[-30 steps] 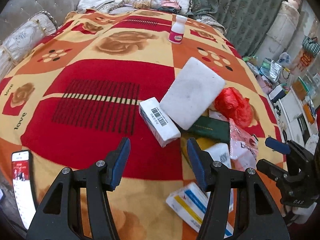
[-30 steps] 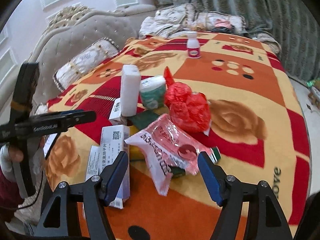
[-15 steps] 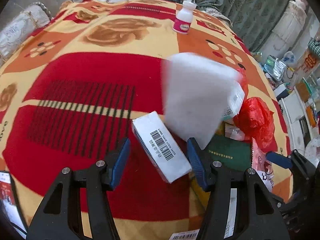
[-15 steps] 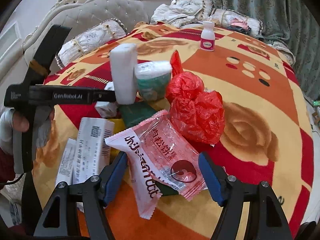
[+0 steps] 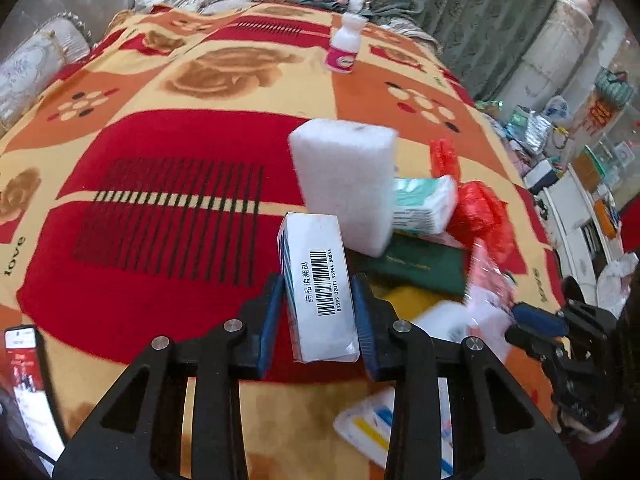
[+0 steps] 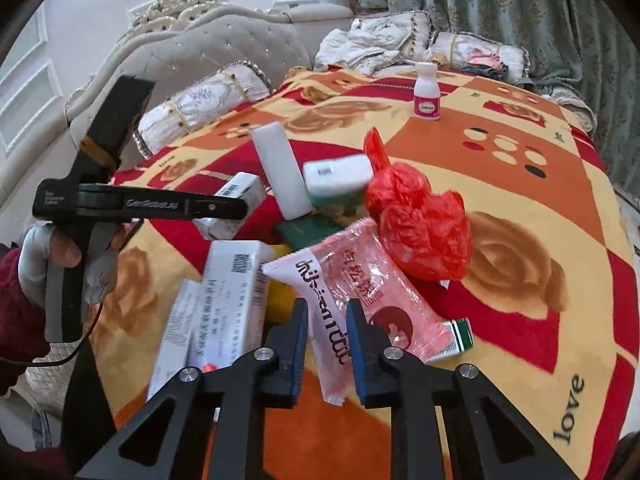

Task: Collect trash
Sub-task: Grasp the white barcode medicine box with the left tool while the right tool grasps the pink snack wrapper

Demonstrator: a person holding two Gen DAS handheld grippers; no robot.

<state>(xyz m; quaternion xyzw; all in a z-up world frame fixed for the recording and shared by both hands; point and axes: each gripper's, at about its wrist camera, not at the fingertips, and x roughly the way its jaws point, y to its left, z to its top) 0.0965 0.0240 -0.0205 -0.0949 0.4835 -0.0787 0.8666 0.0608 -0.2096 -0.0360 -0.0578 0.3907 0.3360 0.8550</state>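
Trash lies piled on a patterned blanket (image 5: 160, 184). My left gripper (image 5: 318, 320) is shut on a white medicine box with a barcode (image 5: 318, 280); that box also shows in the right wrist view (image 6: 236, 200). My right gripper (image 6: 327, 344) is shut on the end of a pink plastic packet (image 6: 360, 280). A white foam block (image 5: 346, 184) stands tilted behind the box. Beside it are a green-and-white tissue pack (image 5: 424, 204), a crumpled red plastic bag (image 6: 420, 224), a dark green booklet (image 5: 416, 264) and white medicine boxes (image 6: 232, 296).
A white bottle with a pink label (image 5: 344, 50) stands at the blanket's far side. A phone (image 5: 24, 364) lies at the near left edge. Cushions (image 6: 204, 108) and a sofa back line the left. Shelves with clutter (image 5: 580, 168) stand to the right.
Both grippers moved forward and closed: the left on the barcode box, the right on the pink packet. The foam block tipped up from leaning to nearly upright.
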